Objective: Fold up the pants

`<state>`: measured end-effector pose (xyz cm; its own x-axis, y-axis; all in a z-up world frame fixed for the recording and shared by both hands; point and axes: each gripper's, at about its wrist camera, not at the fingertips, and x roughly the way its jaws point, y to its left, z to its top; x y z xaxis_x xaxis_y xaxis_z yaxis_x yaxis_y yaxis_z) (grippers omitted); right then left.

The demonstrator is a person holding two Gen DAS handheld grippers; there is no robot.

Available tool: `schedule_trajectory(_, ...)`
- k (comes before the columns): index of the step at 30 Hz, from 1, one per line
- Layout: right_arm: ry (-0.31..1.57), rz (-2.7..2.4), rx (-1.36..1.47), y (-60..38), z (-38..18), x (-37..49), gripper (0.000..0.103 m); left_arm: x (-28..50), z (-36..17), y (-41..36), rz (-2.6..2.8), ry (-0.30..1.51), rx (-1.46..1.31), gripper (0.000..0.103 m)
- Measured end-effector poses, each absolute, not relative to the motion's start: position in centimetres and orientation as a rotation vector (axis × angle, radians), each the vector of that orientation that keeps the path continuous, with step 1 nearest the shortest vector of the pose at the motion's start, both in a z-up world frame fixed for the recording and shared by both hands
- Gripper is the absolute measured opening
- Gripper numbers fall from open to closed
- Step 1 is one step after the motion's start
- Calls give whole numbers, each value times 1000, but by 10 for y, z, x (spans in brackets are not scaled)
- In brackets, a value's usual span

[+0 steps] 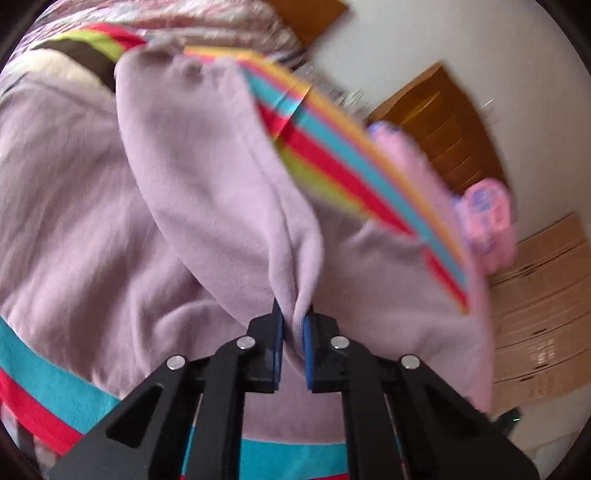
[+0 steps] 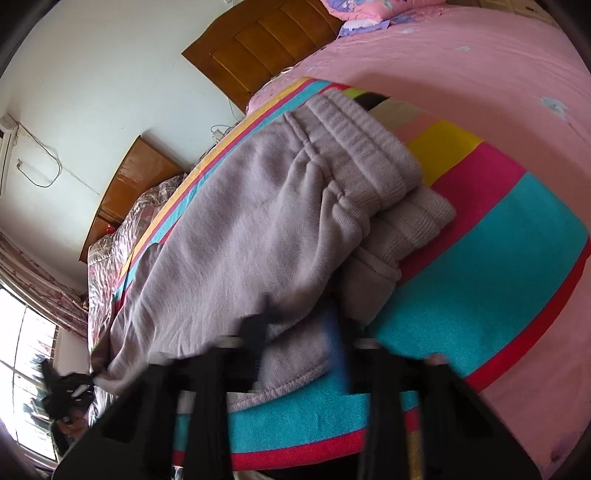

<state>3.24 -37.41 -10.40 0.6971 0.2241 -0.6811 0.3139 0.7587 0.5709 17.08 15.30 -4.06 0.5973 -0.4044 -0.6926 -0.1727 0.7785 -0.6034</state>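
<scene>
Lilac fleece pants (image 1: pixel 207 173) lie on a striped cloth (image 1: pixel 44 373) on a bed. My left gripper (image 1: pixel 293 325) is shut on a fold of the pants and holds it up off the bed. In the right wrist view the pants (image 2: pixel 258 221) lie folded over, with the ribbed waistband (image 2: pixel 362 155) and a ribbed cuff (image 2: pixel 417 218) at the far end. My right gripper (image 2: pixel 299 332) is blurred, with its jaws apart around the near edge of the pants. My left gripper (image 2: pixel 70 384) shows small at the far left, holding the pants' corner.
The striped cloth (image 2: pixel 480 277) lies on a pink bedsheet (image 2: pixel 461 74). A wooden headboard (image 2: pixel 266 40) and a pink pillow (image 2: pixel 369 9) are at the far end. A floral quilt (image 2: pixel 118 236) lies beside the cloth. Cardboard boxes (image 1: pixel 543 306) stand by the wall.
</scene>
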Motion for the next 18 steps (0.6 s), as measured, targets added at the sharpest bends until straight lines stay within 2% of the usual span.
schedule_trajectory(2, 760, -23, 734, -374, -91, 30, 10, 157, -18, 169, -195, 824, -743, 8)
schedule_trajectory(6, 714, 20, 660, -359, -61, 21, 9, 139, -5, 177, -224, 815, -685, 8)
schedule_trajectory(8, 733, -9, 672, -364, -67, 15, 8, 132, -24, 176, -228, 879, -651, 10)
schedule_trajectory(10, 795, -75, 686, -374, -90, 12, 8, 128, -66, 172, -215, 987, -683, 14)
schedule_trajectory(12, 832, -97, 711, -378, -106, 9, 8, 123, -98, 171, -173, 1048, -698, 14)
schedule_trajectory(18, 777, -100, 623, -368, -78, 6, 8, 115, -94, 179, -181, 991, -680, 14)
